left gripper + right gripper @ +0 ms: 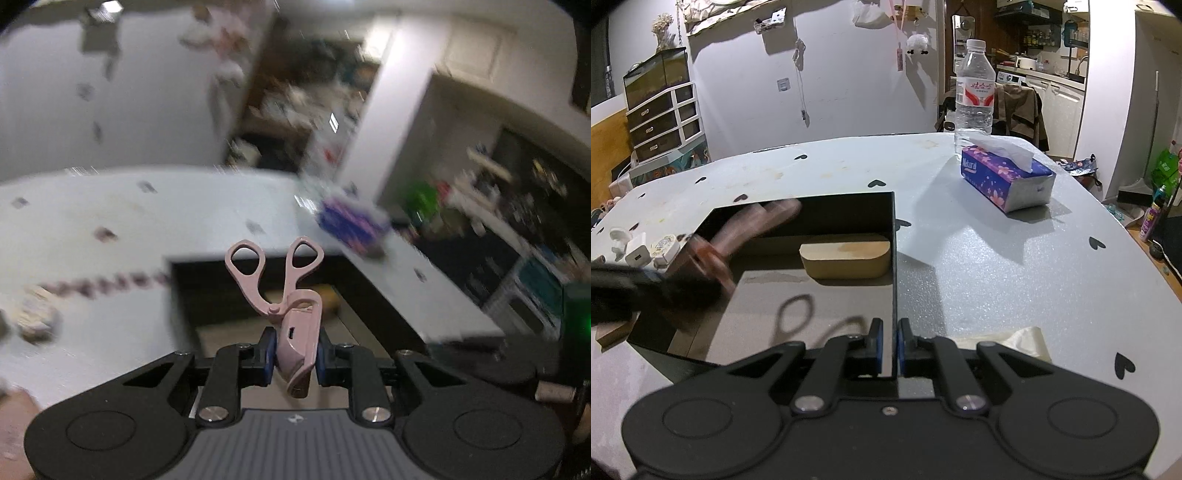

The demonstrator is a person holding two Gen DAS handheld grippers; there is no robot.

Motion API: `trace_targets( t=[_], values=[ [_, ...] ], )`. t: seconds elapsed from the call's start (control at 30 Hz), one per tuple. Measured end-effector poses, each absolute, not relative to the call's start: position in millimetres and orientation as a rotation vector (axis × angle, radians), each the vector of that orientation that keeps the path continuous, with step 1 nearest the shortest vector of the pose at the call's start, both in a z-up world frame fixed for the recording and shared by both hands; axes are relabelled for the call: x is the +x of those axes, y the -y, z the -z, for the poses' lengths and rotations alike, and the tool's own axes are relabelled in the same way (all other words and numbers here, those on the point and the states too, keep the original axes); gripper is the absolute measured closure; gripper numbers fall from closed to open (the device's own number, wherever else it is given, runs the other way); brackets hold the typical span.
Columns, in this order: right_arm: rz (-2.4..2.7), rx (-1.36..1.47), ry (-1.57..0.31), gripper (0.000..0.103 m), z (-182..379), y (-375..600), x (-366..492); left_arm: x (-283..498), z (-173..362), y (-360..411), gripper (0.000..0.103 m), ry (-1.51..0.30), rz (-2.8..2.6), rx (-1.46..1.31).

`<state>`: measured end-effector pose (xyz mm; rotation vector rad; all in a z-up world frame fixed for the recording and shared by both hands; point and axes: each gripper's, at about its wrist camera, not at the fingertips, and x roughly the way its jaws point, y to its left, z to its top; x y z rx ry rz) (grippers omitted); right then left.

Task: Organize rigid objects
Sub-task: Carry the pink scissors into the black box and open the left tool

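Observation:
My left gripper (295,350) is shut on a pink eyelash curler (275,308), gripping its body with the two loop handles pointing away from me. It hangs over an open black box (221,280) set on the table. The right wrist view shows the same curler as a pink blur (757,221) over the box's left side, with its shadow on the box floor. A tan oblong case (846,258) lies inside the box against the far wall (849,214). My right gripper (890,343) is shut on the box's thin right wall.
A pale table with black hearts (997,277) carries a purple tissue box (1004,181) and a water bottle (973,92) at the back right. White chargers (637,254) lie left of the box. A cream cloth (1015,341) lies beside my right gripper.

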<state>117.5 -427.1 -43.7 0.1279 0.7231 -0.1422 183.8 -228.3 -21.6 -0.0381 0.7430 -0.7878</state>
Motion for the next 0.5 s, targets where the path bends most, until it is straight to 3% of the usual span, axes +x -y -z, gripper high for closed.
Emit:
trace_targets(
  t=[0.17, 0.5],
  values=[
    [0.141, 0.13, -0.724, 0.094, 43, 427, 118, 192, 41, 261, 0.081, -0.875, 0.868, -0.017],
    [0.133, 0.13, -0.723, 0.094, 43, 428, 118, 206, 58, 294, 0.08, -0.96, 0.908, -0.02]
  ],
)
